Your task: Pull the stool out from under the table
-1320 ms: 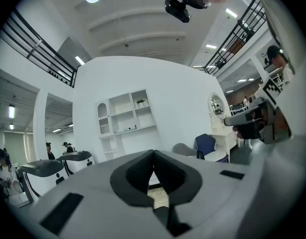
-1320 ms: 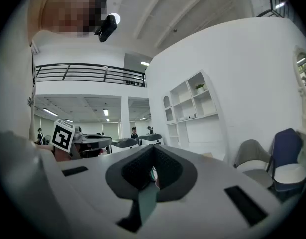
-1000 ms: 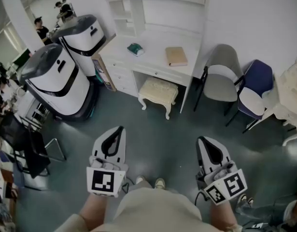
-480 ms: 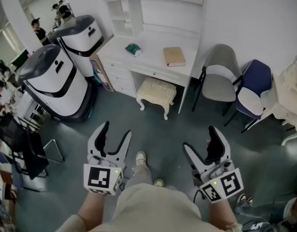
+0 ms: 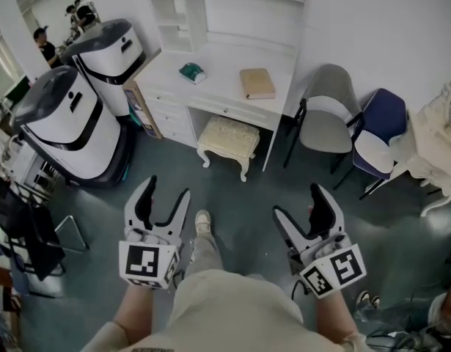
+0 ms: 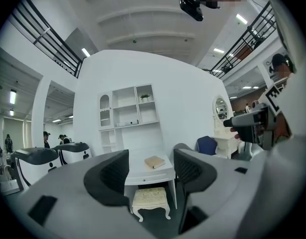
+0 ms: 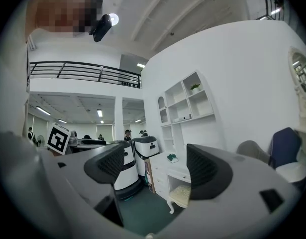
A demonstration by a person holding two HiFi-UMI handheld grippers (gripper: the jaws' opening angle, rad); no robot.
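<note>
Our left hand-held gripper [image 5: 166,191] and right hand-held gripper [image 5: 298,201] hung empty, jaws just opened. The stool [image 5: 226,139] sat upper centre, tucked (seemingly halfway) under the counter [image 5: 218,79]. We judged a square, low approach best.

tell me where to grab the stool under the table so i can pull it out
Grip the front rail of the stool, just under the cushion edge, coming from the open floor side nearest you. It sits tucked in the kneehole of the table, drawer unit on one side, panel on the other, so only its front edge and front legs are exposed.
</note>
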